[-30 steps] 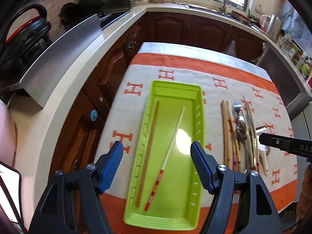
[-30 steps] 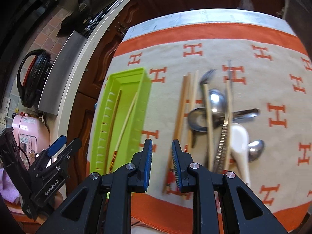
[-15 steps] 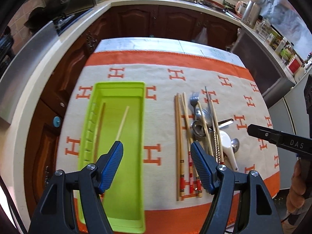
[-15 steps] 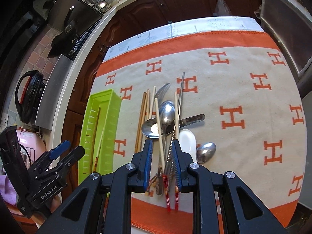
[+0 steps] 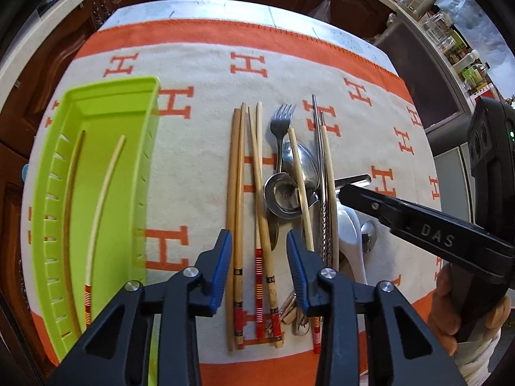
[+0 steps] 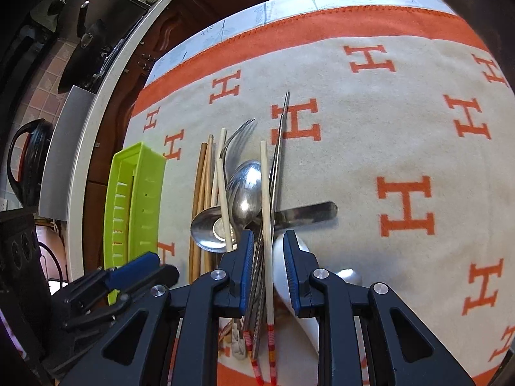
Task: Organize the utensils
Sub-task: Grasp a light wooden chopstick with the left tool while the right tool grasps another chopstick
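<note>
The green tray (image 5: 96, 109) has slid leftward, holding two chopsticks (image 5: 99, 206).

the counter (image 5: 206, 11) has a pale, faintly marbled top, seen only as a strip at its far edge. a cloth (image 5: 206, 74) covers nearly all of it: cream, with a broad orange border and orange h letters scattered over it. on the cloth, to the left, lies a long lime-green tray (image 5: 146, 148) with slotted walls. just right of the tray, apart from it, wooden chopsticks (image 5: 236, 173) lie side by side, lengthwise like the tray. next to them a heap of cutlery rests on the cloth: a fork (image 5: 280, 122), metal spoons (image 5: 305, 165), metal chopsticks (image 5: 322, 148) and a white spoon (image 5: 351, 234), overlapping one another.
</note>
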A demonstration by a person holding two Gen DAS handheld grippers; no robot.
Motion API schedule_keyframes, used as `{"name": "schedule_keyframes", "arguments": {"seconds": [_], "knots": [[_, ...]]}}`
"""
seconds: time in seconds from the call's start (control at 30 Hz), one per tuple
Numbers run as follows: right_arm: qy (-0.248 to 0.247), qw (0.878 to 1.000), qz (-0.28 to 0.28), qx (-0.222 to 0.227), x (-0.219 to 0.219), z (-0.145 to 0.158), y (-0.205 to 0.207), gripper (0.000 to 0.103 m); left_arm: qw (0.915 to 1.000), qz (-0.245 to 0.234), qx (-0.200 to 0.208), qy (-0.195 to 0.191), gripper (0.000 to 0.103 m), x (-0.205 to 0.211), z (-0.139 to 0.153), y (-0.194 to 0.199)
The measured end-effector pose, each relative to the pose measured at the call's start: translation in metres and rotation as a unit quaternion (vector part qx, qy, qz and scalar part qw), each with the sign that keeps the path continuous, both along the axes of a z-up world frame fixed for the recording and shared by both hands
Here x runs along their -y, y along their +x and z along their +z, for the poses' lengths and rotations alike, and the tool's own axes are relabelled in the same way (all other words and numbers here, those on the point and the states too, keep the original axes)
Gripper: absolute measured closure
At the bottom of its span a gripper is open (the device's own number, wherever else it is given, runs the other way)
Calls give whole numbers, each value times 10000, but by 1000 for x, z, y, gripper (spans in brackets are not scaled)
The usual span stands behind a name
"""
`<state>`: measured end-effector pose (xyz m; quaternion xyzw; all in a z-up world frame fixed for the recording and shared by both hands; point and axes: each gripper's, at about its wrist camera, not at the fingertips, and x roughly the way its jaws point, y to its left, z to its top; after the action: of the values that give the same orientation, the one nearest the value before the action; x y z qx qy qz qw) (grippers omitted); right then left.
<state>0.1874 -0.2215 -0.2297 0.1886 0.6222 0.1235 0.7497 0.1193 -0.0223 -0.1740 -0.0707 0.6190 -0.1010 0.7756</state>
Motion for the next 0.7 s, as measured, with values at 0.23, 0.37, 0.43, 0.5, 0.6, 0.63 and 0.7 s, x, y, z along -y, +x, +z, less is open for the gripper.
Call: {"name": "schedule_keyframes", "arguments": {"seconds": [0.23,0.37,0.43,0.5,0.6,0.63,0.7], "knots": [[-121,9998,179,-56,-14,-18,13,89,9999,24,-130,-97,73,6,-8,5],[-144,9997,219,-3,-19,-22,14,97,9998,-10,-145,-105,73,12,-9,7],[-107,9997,231,73,-18,-20,11,97,9998,-22,-160,-127,73,13,-9,8],[-72,9997,216,130,-16,-17,8,97,9996,-47,-184,-200,74,18,-10,10],[40,9997,172,184,-9,-13,2,97,9993,-18,-250,-266,74,22,-11,13],[109,9996,148,192,-6,-11,0,97,9993,-9,-263,-281,74,24,-12,15],[233,9994,114,207,-2,-10,-1,97,9990,7,-292,-324,74,27,-13,17]]}}
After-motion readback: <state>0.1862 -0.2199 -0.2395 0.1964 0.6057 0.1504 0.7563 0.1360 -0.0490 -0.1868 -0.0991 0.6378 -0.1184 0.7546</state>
